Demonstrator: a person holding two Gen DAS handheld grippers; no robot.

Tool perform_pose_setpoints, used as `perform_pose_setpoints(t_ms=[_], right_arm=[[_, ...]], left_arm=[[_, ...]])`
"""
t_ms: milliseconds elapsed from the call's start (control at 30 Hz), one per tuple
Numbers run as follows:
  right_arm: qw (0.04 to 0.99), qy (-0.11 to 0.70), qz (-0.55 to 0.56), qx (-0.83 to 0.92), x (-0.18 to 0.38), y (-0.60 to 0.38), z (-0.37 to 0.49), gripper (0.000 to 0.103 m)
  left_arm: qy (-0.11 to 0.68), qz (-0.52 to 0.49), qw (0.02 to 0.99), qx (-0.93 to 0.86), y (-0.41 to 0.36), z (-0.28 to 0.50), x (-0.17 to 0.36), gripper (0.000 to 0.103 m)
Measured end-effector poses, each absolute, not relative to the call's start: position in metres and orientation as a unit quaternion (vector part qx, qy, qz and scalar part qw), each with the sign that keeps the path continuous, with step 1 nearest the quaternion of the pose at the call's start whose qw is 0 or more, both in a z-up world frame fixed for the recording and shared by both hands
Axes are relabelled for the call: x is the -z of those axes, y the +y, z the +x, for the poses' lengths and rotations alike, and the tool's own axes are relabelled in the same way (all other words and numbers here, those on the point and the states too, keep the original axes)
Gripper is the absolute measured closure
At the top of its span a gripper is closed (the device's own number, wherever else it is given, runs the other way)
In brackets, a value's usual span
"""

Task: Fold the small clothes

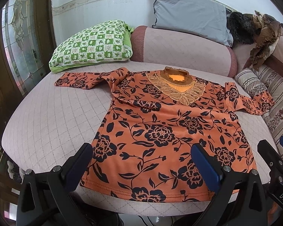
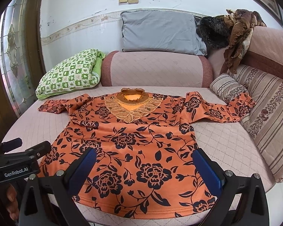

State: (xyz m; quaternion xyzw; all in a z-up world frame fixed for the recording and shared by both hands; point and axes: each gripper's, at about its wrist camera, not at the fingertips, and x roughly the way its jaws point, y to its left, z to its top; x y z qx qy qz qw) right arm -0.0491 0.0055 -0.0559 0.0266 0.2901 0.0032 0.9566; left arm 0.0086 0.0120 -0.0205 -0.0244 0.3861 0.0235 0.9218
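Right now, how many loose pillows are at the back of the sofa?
2: a green checked pillow lying at the back left, and a grey pillow propped on the backrest against the wall. Others may be hidden.

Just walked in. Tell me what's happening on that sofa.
A person is about to fold an orange flowered top, holding a hand-held gripper in each hand. The top lies spread flat, front up, on the pink sofa seat, sleeves out to each side and collar toward the backrest. The left hand-held gripper and the right hand-held gripper both hover open near the hem, gripping nothing. No fold has been made yet.
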Motion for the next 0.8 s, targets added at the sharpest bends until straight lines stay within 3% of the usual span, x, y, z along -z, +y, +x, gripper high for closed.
perform_pose_setpoints(t_ms=[800], right_arm=[[0.957, 0.289, 0.02, -0.002, 0.0534, 0.0093, -0.0486, 0.0]], left_arm=[[0.389, -0.026, 0.921, -0.022, 0.0124, 0.0118, 0.0211, 0.0]])
